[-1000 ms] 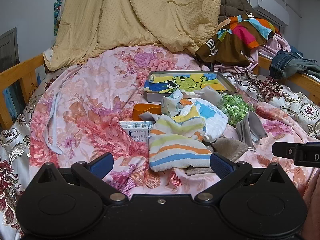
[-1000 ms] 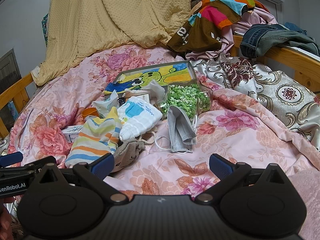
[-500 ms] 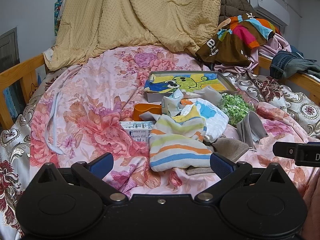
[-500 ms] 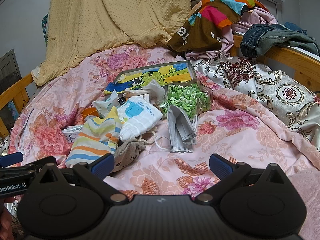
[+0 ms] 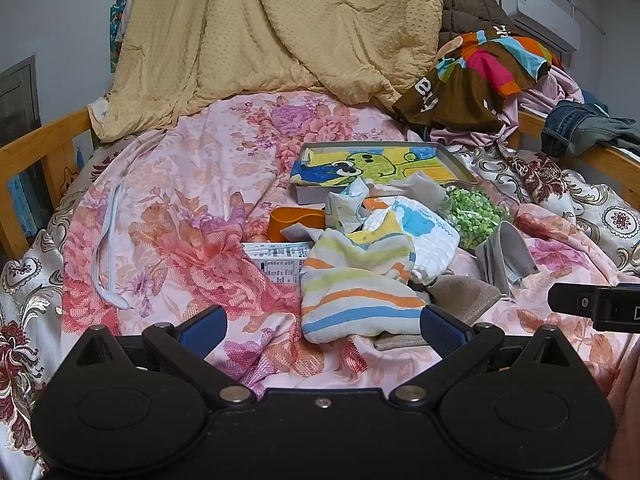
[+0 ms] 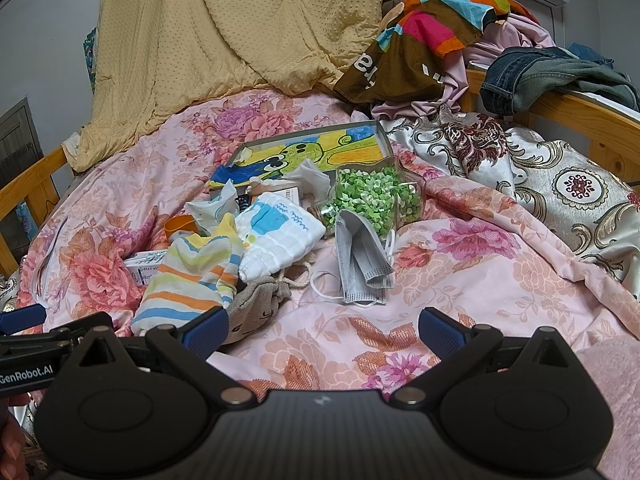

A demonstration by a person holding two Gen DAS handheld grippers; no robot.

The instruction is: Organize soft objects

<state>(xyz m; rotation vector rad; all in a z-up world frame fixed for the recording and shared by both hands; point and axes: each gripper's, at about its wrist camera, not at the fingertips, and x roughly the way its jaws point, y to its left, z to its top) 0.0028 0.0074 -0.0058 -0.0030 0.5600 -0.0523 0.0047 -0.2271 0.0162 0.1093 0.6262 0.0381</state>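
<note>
Surveying a bed-top heap before the first pick.
Left tongs [image 5: 322, 326] and right tongs [image 6: 322, 326] hang wide open and empty at the near edge. Just beyond lie the striped cloth [image 5: 352, 292], beige pouch [image 6: 256, 308] and grey face mask [image 6: 360, 264]; farther off, the tray [image 5: 316, 196]. Next move, likely: closing on the striped cloth.

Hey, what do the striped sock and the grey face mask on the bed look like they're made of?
The striped sock looks like soft knitted cotton or a blend: matte, with a ribbed texture. The grey face mask looks like thin nonwoven fabric, judging by its pleats, crisp folds and white elastic ear loops.
</note>
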